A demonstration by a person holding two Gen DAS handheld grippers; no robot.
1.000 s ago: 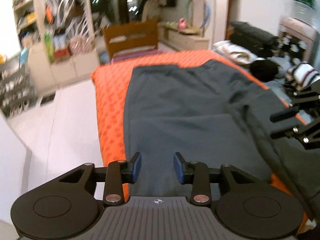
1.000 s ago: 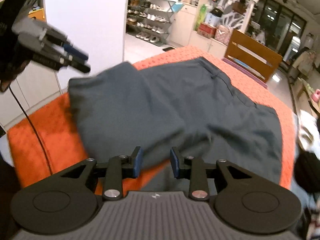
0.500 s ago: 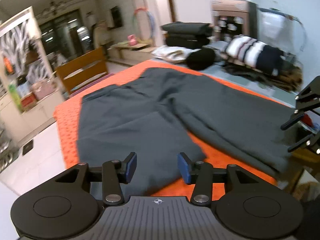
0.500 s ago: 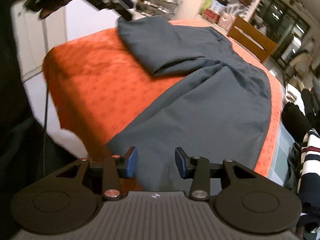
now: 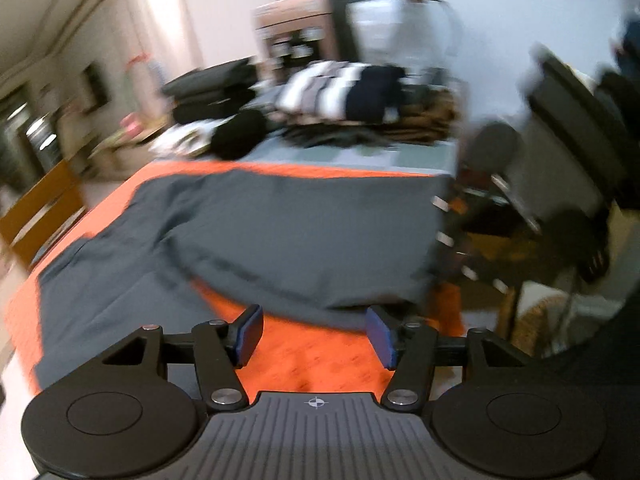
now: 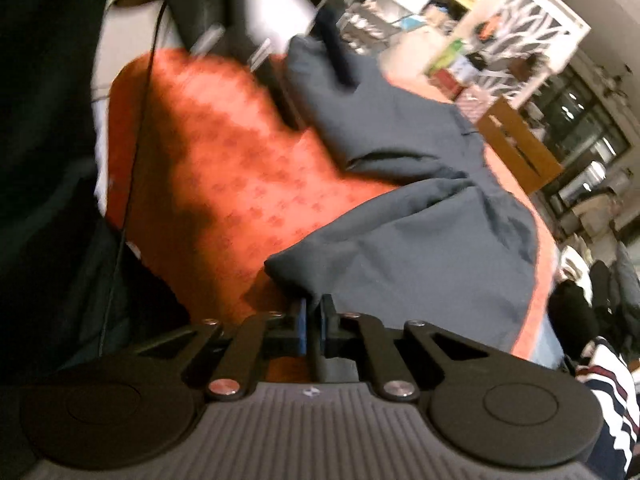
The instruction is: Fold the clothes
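Grey trousers (image 6: 420,248), one pair, two tools

Matt grey cloth trousers (image 6: 420,240); orange textured cover (image 6: 208,168).

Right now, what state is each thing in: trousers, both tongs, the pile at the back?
Trousers: spread on orange cover, legs apart, unfolded.
Right tongs: closing on a trouser-leg hem.
Left tongs: opening, nothing between them.
Clothes pile: heaped, unsorted.
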